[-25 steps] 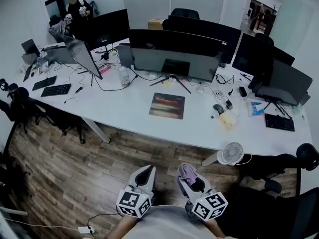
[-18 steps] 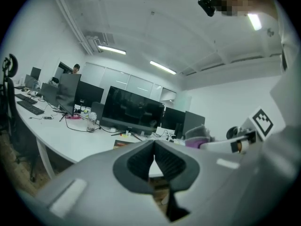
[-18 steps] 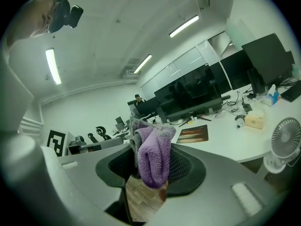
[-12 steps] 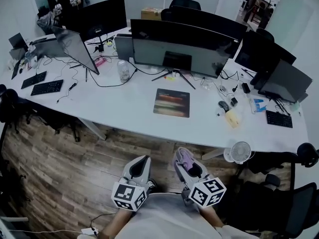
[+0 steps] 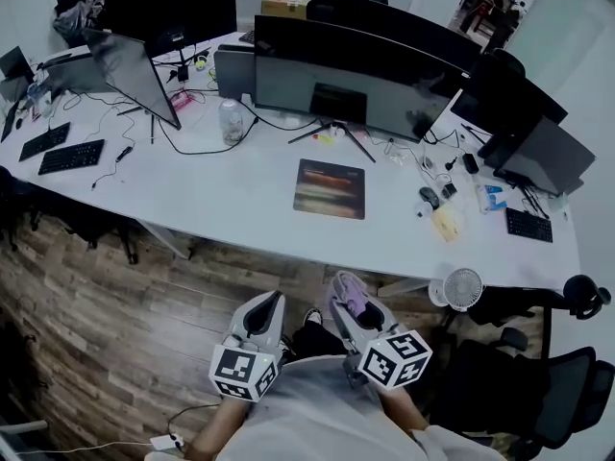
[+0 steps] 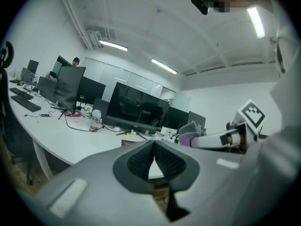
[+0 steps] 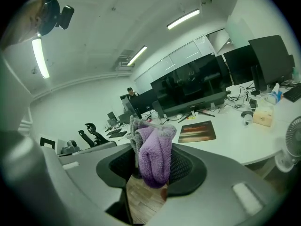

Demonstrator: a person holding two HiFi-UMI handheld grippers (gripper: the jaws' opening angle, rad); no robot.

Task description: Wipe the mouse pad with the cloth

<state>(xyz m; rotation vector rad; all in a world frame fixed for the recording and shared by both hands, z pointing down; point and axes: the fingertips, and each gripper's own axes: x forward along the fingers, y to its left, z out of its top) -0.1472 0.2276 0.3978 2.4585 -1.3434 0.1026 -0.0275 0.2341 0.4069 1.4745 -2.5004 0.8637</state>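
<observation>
A: Now, what differs from a second back?

B: Distance. The desk (image 5: 240,205) sits larger in the head view, its near edge just ahead of both grippers. The person has walked up to it. Both grippers are held low by the body, as they were.

A: Right gripper?

B: The right gripper (image 7: 153,169) is clamped on the cloth (image 7: 155,152), a purple-and-grey folded wad standing up out of the jaws.

A: Left?

B: The left gripper (image 6: 153,149) has its jaws pressed together with nothing between them.

A: And the mouse pad?

B: The mouse pad (image 5: 330,188) lies flat on the desk, just in front of the stand of the wide monitor (image 5: 346,80). It is well apart from the cloth, with the desk edge and a strip of floor between them.

A: Meaning for the task?

B: My read is that this is approach only and no wiping has begun. The step forward brings the pad nearer to reach. The right gripper would next need to go out over the edge and lower the cloth onto the pad.
</observation>
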